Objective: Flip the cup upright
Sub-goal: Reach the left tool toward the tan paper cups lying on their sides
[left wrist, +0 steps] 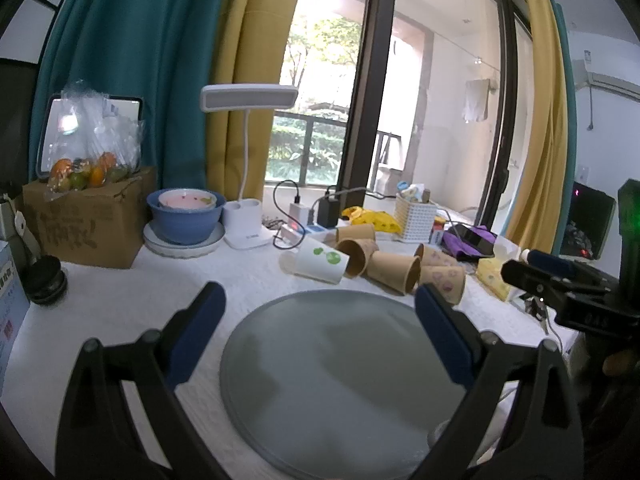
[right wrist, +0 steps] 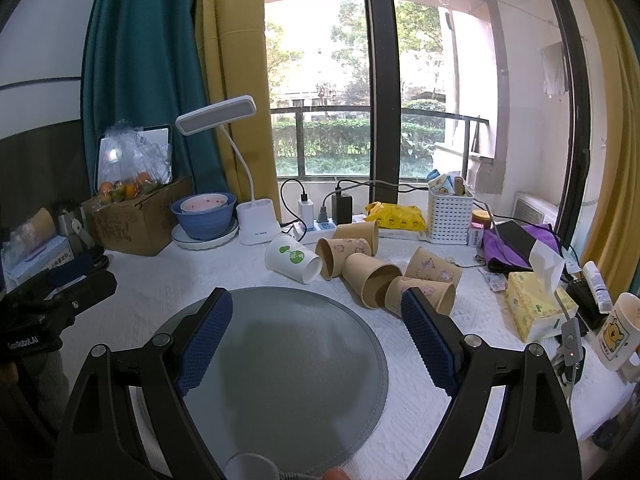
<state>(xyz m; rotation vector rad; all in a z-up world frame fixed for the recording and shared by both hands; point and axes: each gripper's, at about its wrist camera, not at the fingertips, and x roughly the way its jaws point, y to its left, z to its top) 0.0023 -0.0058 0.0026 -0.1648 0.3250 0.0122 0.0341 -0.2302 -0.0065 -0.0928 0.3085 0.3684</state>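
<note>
Several paper cups lie on their sides behind a round grey mat [left wrist: 340, 376] [right wrist: 280, 368]. One is a white cup with green print [left wrist: 318, 262] [right wrist: 292, 259]; the others are brown cups [left wrist: 394, 270] [right wrist: 370, 276], and one brown cup stands upside down at the back [right wrist: 357, 233]. My left gripper [left wrist: 320, 304] is open and empty above the mat's near side. My right gripper [right wrist: 318, 306] is open and empty above the mat, its right fingertip close to the nearest brown cup [right wrist: 424, 294]. Each gripper shows at the edge of the other's view [left wrist: 560, 284] [right wrist: 56, 296].
At the back stand a white desk lamp [right wrist: 256, 224], a blue bowl on a plate [right wrist: 204, 218], a cardboard box with fruit [right wrist: 136, 216], a power strip with chargers [right wrist: 320, 224] and a white basket [right wrist: 448, 216]. A tissue box [right wrist: 536, 308] and a bear mug [right wrist: 618, 332] are on the right.
</note>
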